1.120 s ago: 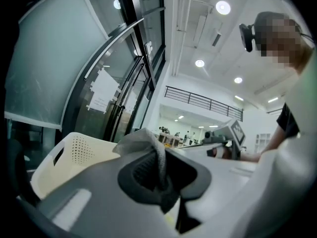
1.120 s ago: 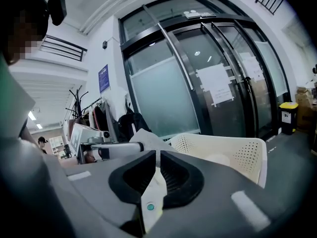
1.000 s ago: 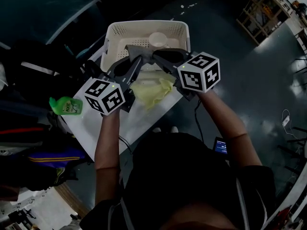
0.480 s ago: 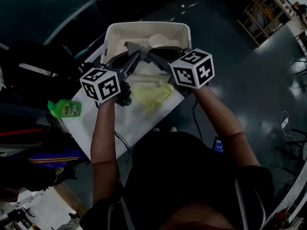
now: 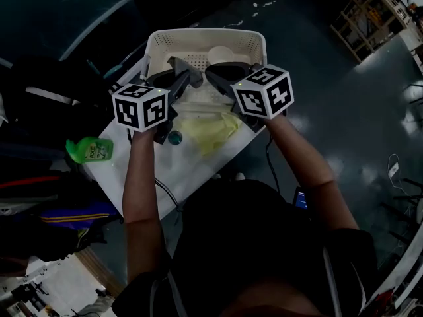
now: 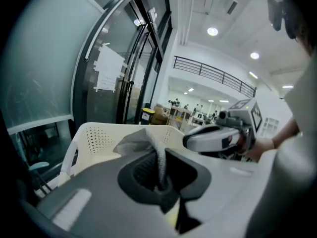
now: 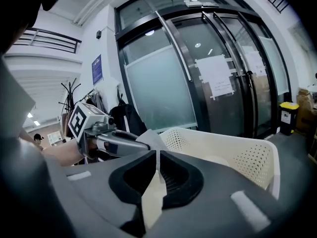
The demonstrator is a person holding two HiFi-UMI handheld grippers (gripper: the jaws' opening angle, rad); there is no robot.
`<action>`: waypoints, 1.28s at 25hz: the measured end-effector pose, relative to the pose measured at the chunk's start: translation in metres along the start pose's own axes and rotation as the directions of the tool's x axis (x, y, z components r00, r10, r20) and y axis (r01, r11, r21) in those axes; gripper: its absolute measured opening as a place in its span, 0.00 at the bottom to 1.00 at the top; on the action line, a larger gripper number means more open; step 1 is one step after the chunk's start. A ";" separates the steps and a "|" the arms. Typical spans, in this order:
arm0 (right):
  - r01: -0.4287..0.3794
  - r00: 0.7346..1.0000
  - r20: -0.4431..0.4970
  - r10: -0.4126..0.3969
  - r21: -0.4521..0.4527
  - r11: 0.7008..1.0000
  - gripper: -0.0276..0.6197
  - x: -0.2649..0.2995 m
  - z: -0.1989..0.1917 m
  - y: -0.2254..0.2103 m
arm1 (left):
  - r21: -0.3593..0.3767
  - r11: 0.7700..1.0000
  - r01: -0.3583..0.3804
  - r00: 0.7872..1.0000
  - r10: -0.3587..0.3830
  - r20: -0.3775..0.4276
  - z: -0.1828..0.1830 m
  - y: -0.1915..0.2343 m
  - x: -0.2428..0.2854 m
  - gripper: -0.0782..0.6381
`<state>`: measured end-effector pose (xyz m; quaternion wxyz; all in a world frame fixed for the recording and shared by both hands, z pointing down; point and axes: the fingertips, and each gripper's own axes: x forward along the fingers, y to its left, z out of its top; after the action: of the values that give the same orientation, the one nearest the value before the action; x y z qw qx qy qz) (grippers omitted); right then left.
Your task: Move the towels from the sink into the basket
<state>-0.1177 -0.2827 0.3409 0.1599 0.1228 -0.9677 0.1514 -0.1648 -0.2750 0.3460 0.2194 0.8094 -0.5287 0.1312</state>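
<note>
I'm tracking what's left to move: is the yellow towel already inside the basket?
No, the yellow towel lies on the white surface in front of the basket, outside its walls.

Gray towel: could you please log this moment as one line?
left gripper: shut on gray towel | right gripper: shut on gray towel | basket: just ahead | yellow towel: outside basket

Green bottle (image 5: 89, 150) lying at left edge of white bench (image 5: 186, 172); wooden shelving (image 5: 362, 13) far right; glass doors (image 7: 198, 83) behind.

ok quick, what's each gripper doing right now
left gripper: shut on the grey towel
right gripper: shut on the grey towel too
</note>
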 end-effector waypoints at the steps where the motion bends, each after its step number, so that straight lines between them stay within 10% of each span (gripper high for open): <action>1: -0.001 1.000 -0.001 0.001 0.000 1.000 0.08 0.001 0.000 -0.001 | 0.009 1.000 -0.004 1.000 0.004 -0.023 -0.002 0.001 0.001 0.14; 10: -0.006 1.000 -0.012 0.006 0.004 1.000 0.09 0.001 -0.002 0.002 | 0.092 0.992 -0.086 0.990 0.095 -0.102 -0.004 0.008 0.005 0.46; 16: 0.013 1.000 0.015 -0.013 0.010 1.000 0.04 -0.003 0.000 0.003 | 0.039 0.996 -0.076 0.996 0.074 0.054 0.017 0.000 -0.008 0.12; 32: 0.053 0.997 0.058 -0.054 0.016 0.998 0.04 -0.029 -0.005 0.033 | 0.012 1.000 -0.014 0.987 0.012 0.159 0.001 -0.046 -0.032 0.12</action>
<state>-0.0995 -0.2447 0.3265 0.1344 0.1541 -0.9672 0.1505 -0.1357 -0.2336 0.3210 0.1704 0.8152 -0.5489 0.0710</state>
